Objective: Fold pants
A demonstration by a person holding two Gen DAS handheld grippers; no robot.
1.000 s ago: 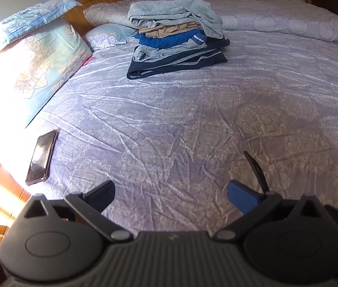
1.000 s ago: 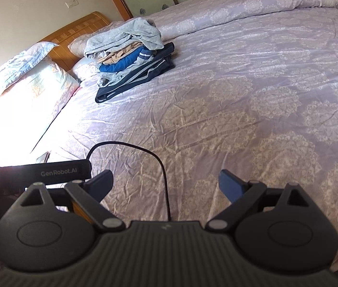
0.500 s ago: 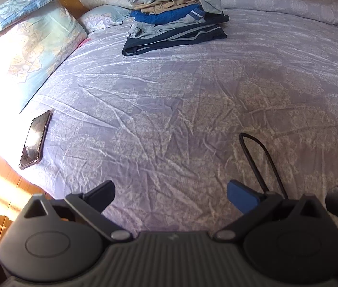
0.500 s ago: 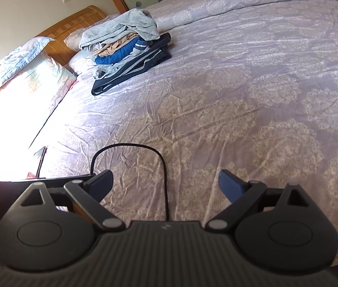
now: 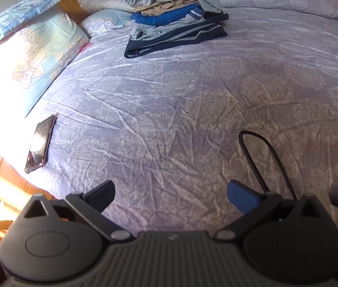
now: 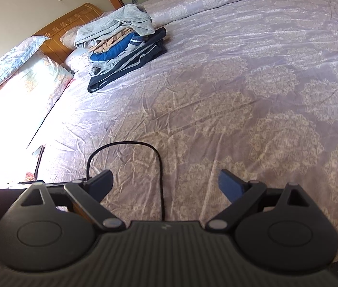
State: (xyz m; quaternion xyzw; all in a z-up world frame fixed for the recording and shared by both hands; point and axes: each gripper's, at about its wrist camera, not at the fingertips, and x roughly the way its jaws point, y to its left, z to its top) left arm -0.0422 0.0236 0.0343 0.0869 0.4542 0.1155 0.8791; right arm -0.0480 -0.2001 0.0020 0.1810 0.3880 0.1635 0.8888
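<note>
In the left wrist view, the left gripper (image 5: 170, 193) is seen spread wide with nothing between its fingers, low over the near part of the bed (image 5: 192, 110). The pile of clothes (image 5: 174, 15), in which the pants cannot be told apart, lies at the far side, near the pillows (image 5: 32, 47). A phone (image 5: 40, 147) lies at the near left edge of the bed. A black cable (image 5: 264, 157) is looped at the near right. Compared with half a second ago, the pile is seen a little lower in the frame and the phone more to the right.

In the right wrist view, the right gripper (image 6: 166, 183) is also spread and empty above the bed (image 6: 252, 83). The pile (image 6: 123, 45) is at the far left, well apart from the gripper. The cable (image 6: 130, 144) arches just beyond the fingers. Against the earlier frame, the pile is seen slightly lower.
</note>
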